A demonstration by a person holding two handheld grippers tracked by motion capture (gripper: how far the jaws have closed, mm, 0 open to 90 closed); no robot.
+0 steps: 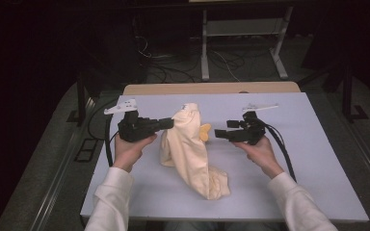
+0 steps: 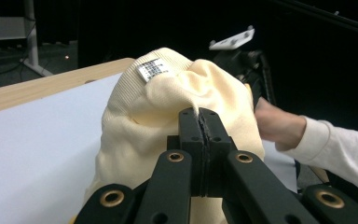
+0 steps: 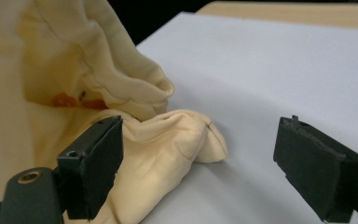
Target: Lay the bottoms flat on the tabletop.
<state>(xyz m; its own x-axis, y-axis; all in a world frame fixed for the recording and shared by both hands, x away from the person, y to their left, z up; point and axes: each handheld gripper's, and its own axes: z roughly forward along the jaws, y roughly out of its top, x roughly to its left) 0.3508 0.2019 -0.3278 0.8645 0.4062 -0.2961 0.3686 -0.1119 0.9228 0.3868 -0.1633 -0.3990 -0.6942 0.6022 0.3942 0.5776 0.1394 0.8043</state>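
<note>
Left tongs (image 1: 169,122) are clamped tight on a fold of the cream garment (image 1: 189,149), lifting that part into a peak; in the left gripper view the two black jaws meet with cloth pinched at their tips (image 2: 199,114), just below a small grey label (image 2: 153,70) sewn into the ribbed edge. Right tongs (image 1: 218,133) stand wide apart with nothing between the pads; in the right gripper view (image 3: 196,154) a bunched end of the garment lies just beside one jaw, while the other jaw hangs over bare surface.

The garment sits near the middle of the tabletop (image 1: 308,159), raised at its far end and trailing toward the near edge, where a crumpled end rests flat. An orange patch (image 1: 204,132) shows on its right side.

The tabletop is pale and plain, with a wooden strip (image 1: 212,88) along its far edge. Wide bare stretches lie to the left and right of the garment and behind it. Beyond the far edge the room is dark: a floor with loose cables (image 1: 173,72) and the white legs of a stand (image 1: 243,43).
</note>
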